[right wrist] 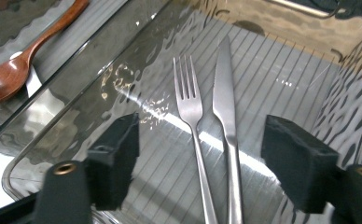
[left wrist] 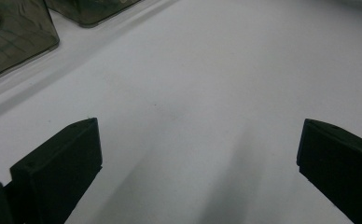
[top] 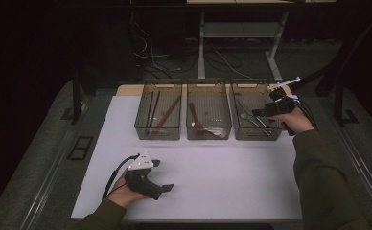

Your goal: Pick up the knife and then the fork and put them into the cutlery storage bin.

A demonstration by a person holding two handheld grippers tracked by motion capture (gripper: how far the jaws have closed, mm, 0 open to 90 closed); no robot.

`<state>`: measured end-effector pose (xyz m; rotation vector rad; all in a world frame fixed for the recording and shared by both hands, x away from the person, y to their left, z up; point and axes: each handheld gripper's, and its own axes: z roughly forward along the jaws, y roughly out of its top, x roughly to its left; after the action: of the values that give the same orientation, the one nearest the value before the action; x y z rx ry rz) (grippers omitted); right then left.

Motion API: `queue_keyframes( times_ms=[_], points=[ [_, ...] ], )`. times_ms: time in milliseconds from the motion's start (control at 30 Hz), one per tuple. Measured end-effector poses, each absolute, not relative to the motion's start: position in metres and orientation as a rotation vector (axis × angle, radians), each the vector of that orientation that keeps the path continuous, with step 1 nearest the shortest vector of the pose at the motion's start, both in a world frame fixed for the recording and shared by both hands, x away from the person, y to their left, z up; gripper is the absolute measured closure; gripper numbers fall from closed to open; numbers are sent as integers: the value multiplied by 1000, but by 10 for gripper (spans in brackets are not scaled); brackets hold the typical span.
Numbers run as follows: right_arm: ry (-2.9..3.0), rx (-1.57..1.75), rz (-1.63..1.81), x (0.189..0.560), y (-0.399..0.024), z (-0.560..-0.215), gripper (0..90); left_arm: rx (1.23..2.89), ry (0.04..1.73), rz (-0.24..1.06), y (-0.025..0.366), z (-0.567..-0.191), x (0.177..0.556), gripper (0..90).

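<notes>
Right tongs [right wrist: 200, 158] gape empty; beneath them fork [right wrist: 188, 105] and knife [right wrist: 226, 100] lie binned [right wrist: 309, 28]. Left tongs [left wrist: 198, 168] idle, released; sorting looks finished.

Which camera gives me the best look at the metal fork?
The right gripper view: the fork lies close up beside the knife, tines clear. The high view shows it small and dim in the right-hand bin; the left gripper view faces white table.

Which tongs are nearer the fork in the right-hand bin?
Right. The right tongs hang open just above the fork in its bin; the left tongs rest open on the white table, well away.
</notes>
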<state>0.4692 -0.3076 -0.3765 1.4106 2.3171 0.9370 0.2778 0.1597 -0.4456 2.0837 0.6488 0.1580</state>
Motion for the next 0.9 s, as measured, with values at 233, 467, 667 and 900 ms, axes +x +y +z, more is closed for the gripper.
queue_keyframes(
  times_ms=[233, 467, 667, 900],
  points=[
    [2300, 1342, 978, 461, -308, -378, 180, 2075, 660, 156, 161, -446, 278, 0],
    [2295, 1308, 1062, 445, -310, -376, 171, 2070, 661, 154, 162, -445, 278, 0],
    [2278, 1266, 1129, 428, -312, -372, 171, 2074, 663, 152, 161, -446, 278, 0],
    [2267, 1219, 1191, 409, -312, -370, 171, 2069, 664, 146, 162, -446, 278, 0]
  ],
)
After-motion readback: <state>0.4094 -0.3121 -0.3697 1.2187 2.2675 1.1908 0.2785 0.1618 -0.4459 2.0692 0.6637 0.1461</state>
